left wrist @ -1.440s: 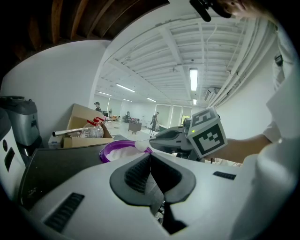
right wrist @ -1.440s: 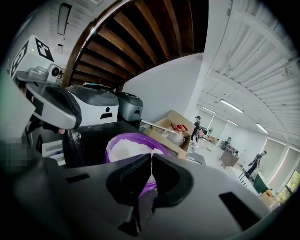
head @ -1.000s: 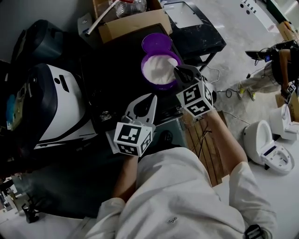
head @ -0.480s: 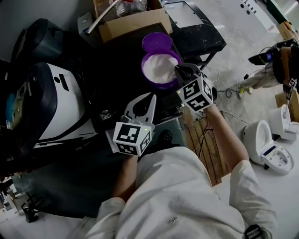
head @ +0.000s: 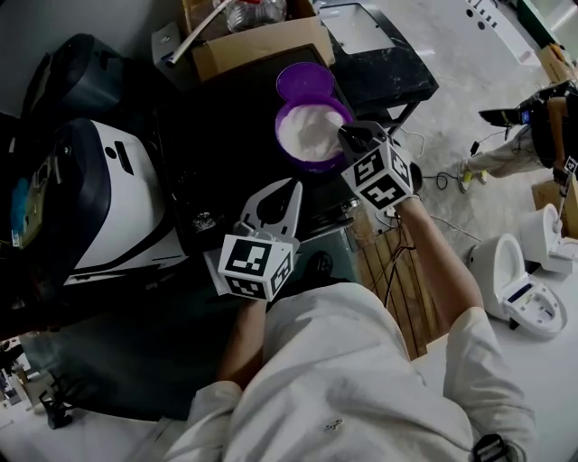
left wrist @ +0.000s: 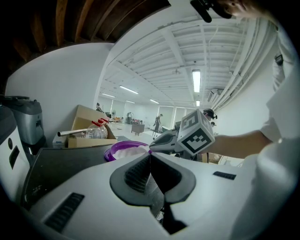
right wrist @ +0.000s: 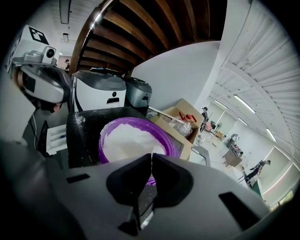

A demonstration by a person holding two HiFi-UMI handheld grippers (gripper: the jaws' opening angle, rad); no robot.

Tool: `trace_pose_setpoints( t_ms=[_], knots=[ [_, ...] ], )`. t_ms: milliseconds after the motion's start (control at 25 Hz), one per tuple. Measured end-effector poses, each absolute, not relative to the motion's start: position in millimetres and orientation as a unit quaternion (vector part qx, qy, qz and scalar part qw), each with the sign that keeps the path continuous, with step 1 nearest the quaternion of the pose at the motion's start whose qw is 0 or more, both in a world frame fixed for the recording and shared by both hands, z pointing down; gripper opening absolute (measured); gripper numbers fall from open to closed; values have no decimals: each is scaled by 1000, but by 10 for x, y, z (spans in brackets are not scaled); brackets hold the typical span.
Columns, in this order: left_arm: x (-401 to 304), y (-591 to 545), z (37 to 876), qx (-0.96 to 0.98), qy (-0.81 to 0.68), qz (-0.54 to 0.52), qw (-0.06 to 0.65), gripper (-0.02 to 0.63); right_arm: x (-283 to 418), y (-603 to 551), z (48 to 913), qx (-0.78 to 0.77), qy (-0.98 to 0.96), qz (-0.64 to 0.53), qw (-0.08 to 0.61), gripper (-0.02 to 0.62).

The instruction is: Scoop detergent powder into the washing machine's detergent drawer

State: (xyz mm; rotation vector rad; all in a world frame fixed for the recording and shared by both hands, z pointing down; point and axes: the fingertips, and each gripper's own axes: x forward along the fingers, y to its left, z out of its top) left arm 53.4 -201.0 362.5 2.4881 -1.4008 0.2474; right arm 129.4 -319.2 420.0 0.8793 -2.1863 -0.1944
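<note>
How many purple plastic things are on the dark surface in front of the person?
2: the purple tub holding white powder, at the tip of the right gripper, and the purple lid just beyond it. None seems hidden.

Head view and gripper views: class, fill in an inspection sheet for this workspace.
Surface: dark top, flat.
Job's things: purple bowl full of white powder; lid behind; drawer not seen.
Clutter: cardboard box with bottle.
Grippers: left gripper shut, nothing held; right gripper shut, at bowl's rim.
Cables: cable on floor, right.
Surroundings: white appliance left; person far right.
</note>
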Motion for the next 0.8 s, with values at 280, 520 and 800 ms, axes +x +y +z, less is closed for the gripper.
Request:
trace_pose_setpoints(
  t_ms=[280, 520, 800],
  knots=[
    [506, -2017, 3617, 859, -487, 84, 136, 18, 1280, -3190, 4249, 326, -852, -65, 404, 11],
    [474, -2023, 3609, 858, -488, 82, 136, 18, 1270, -3195, 4269, 314, -848, -58, 424, 10],
    [491, -2025, 3612, 859, -487, 81, 136, 18, 1276, -3183, 4300, 295, -844, -48, 445, 9]
  ],
)
